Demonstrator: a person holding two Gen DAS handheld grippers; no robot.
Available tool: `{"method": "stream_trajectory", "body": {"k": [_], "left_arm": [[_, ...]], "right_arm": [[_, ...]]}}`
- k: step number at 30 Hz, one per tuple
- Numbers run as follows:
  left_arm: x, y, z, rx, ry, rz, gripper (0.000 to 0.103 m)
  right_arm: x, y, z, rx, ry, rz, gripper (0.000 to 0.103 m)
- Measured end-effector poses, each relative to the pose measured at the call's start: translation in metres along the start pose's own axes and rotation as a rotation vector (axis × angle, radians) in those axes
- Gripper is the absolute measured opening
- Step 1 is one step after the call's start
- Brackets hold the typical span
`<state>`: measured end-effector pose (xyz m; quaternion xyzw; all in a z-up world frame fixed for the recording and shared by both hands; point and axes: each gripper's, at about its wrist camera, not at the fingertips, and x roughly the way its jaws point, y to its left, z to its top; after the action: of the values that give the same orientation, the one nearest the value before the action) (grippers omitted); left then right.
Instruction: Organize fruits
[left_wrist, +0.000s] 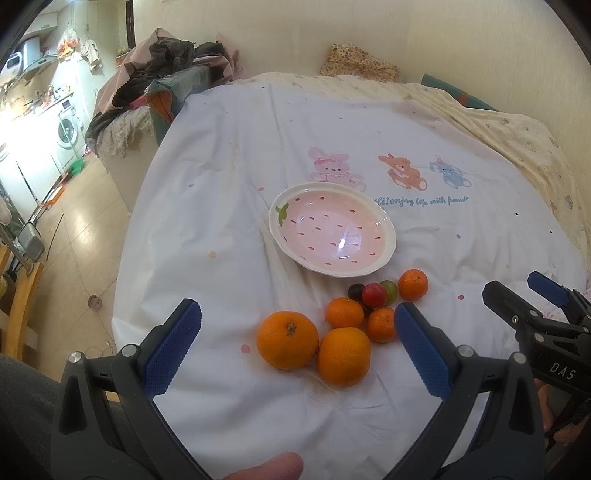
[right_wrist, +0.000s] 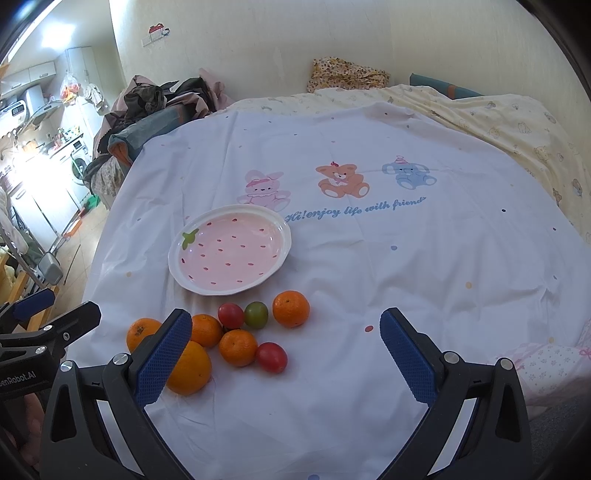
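Five oranges and some small tomatoes lie in a loose cluster on the white sheet, just in front of the empty strawberry plate. Both the left gripper and the right gripper hover near the cluster with jaws wide apart, holding nothing. I think the risk is rolling: the fruits touch each other, so pinching one may push its neighbours away over the soft cloth.

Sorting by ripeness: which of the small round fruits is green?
The green one, between a red one and the orange standing apart at the right; the other small fruits are red or dark.
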<state>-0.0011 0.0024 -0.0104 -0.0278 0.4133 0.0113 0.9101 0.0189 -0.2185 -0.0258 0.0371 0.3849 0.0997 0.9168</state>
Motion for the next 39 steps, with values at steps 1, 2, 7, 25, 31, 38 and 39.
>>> {"method": "stream_trajectory", "body": {"k": [1, 2, 7, 25, 31, 38, 39], "left_arm": [[0.0010, -0.0025, -0.0007, 0.001, 0.002, 0.000, 0.103], [0.0016, -0.0020, -0.0016, 0.002, 0.002, -0.001, 0.103], [-0.0009, -0.0046, -0.0004, 0.001, 0.005, -0.003, 0.103], [-0.0026, -0.0028, 0.0014, -0.004, 0.009, -0.005, 0.103], [-0.0030, -0.0030, 0.0013, -0.006, 0.008, -0.006, 0.103], [-0.0032, -0.0031, 0.0015, -0.007, 0.007, -0.005, 0.103], [-0.0030, -0.0029, 0.0015, -0.007, 0.008, -0.006, 0.103]], "right_arm": [[0.0000, 0.0000, 0.0000, 0.000, 0.000, 0.000, 0.103], [0.0001, 0.0000, -0.0001, -0.001, 0.000, 0.000, 0.103], [-0.0002, -0.0006, 0.0000, -0.001, 0.000, -0.001, 0.103], [-0.0005, -0.0010, -0.0002, -0.001, 0.001, -0.001, 0.103], [-0.0008, -0.0007, -0.0004, -0.003, 0.000, -0.002, 0.103], [-0.0011, -0.0007, -0.0007, -0.002, 0.000, -0.001, 0.103], [-0.0014, -0.0005, -0.0006, -0.003, 0.001, -0.002, 0.103]]}}
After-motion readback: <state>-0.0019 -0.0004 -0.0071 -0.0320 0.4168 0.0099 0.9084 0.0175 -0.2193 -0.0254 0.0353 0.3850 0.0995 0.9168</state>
